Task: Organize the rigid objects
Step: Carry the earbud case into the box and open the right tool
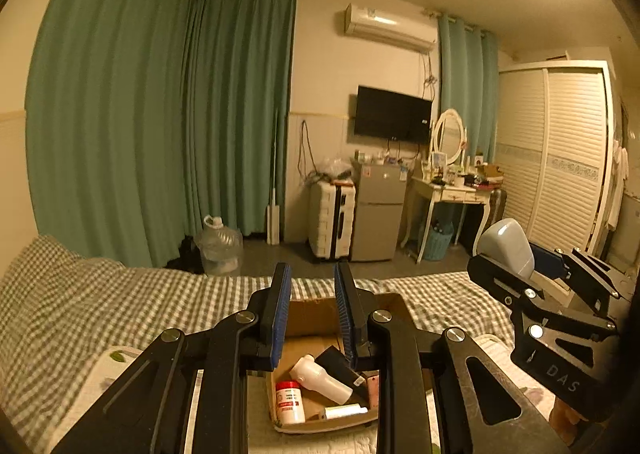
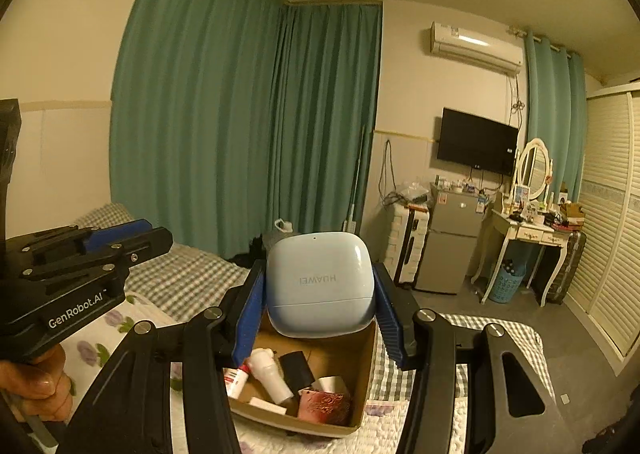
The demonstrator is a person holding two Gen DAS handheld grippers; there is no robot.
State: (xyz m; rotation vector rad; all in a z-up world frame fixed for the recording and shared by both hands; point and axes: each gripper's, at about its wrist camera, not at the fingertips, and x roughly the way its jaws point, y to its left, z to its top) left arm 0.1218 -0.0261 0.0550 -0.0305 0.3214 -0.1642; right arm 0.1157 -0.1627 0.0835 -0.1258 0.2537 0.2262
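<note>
Evidently the right gripper [image 2: 320, 294] is carrying the pale blue earbud case [image 2: 318, 284], pinched flat between its two blue pads [image 2: 251, 314], lid end nearest the camera, so the broad faces stay free and it can drop straight down. Below and just beyond the fingers sits the open cardboard box [image 2: 366, 386] on the bed [image 2: 180, 274], already holding a white bottle [image 2: 270, 374], a black pouch and a pink item, which looks like the collecting spot. The left gripper [image 1: 312, 318] hangs over the same box with fingers parted and nothing between them, probably waiting its turn.
</note>
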